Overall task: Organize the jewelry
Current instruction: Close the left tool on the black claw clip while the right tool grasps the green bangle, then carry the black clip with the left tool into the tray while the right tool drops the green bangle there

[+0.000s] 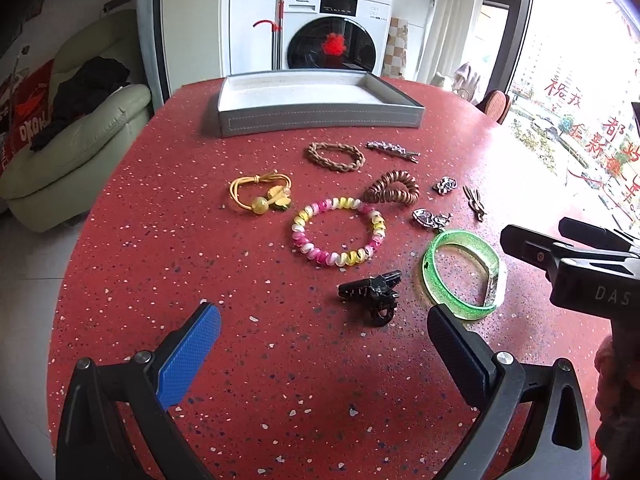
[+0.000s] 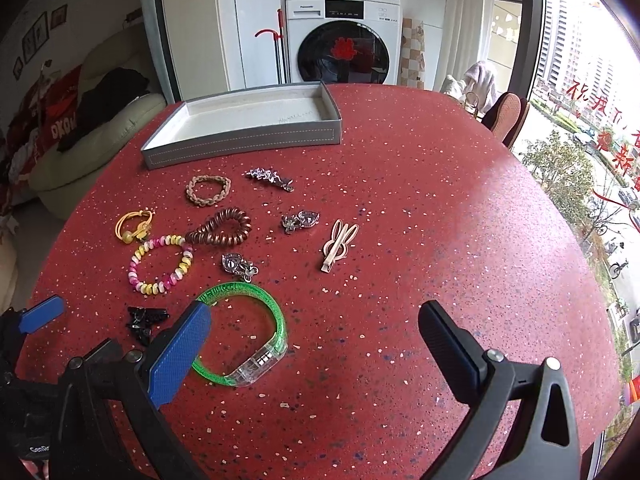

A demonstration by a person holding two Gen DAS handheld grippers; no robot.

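A grey tray [image 1: 320, 118] with a white lining sits at the table's far side; it also shows in the right wrist view [image 2: 240, 146]. Loose jewelry lies before it: a pink and yellow bead bracelet [image 1: 339, 202], a green bangle [image 1: 460, 240], a black claw clip [image 1: 374, 294], a yellow cord bracelet [image 1: 260, 192], a braided band [image 1: 336, 156], a brown coil tie [image 1: 394, 186], a bunny clip [image 2: 338, 248]. My left gripper [image 1: 324, 320] is open just short of the claw clip. My right gripper [image 2: 314, 322] is open over the bangle's [image 2: 256, 292] right side.
The round red speckled table [image 1: 280, 380] ends close at left and right. Silver brooches [image 2: 300, 220] and a silver barrette [image 2: 270, 178] lie among the jewelry. A pale sofa [image 1: 80, 132] stands left, a washing machine [image 1: 336, 32] behind, a window at right.
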